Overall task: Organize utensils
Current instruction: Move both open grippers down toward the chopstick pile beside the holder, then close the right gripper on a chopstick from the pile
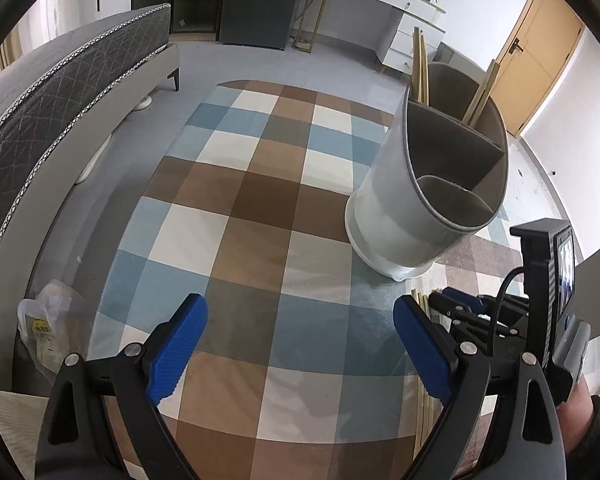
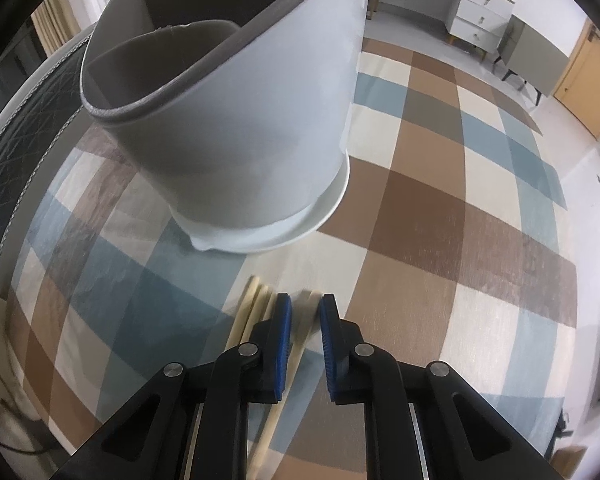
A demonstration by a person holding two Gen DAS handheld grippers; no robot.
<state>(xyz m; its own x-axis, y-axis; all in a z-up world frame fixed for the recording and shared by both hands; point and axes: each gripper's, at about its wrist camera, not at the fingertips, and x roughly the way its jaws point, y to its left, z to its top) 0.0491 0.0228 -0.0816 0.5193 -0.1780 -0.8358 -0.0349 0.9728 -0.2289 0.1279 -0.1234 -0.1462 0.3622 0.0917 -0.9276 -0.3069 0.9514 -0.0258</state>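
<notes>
Several pale wooden chopsticks point(image 2: 256, 308) are lying side by side at the bottom centre of the right wrist view, and your right gripper point(image 2: 305, 312) is pointing steeply down over them, its jaws drawn close together around one blurred stick point(image 2: 306, 320). Whether the pads are really pressing on it, you cannot tell from this angle; it looks like you are picking a single stick out of the bundle so it can go upright into the holder.

Your left gripper point(image 1: 300, 344) is hanging with its jaws wide apart and nothing between them, probably waiting its turn.

Just beyond the chopsticks, the grey-and-white utensil holder point(image 2: 236, 128) is standing upright, filling the upper left of the right view. Its divided compartments are facing you, and two sticks point(image 1: 418, 64) are already leaning in the far one, at the upper right of the left view.

Everything is resting on a glass-topped table point(image 1: 260, 432) over a checked blue, brown and cream rug point(image 1: 268, 184). Farther off, a grey bed point(image 1: 60, 92) is running along the left, with white drawers point(image 1: 408, 40) and a wooden door point(image 1: 536, 60) at the upper right.
</notes>
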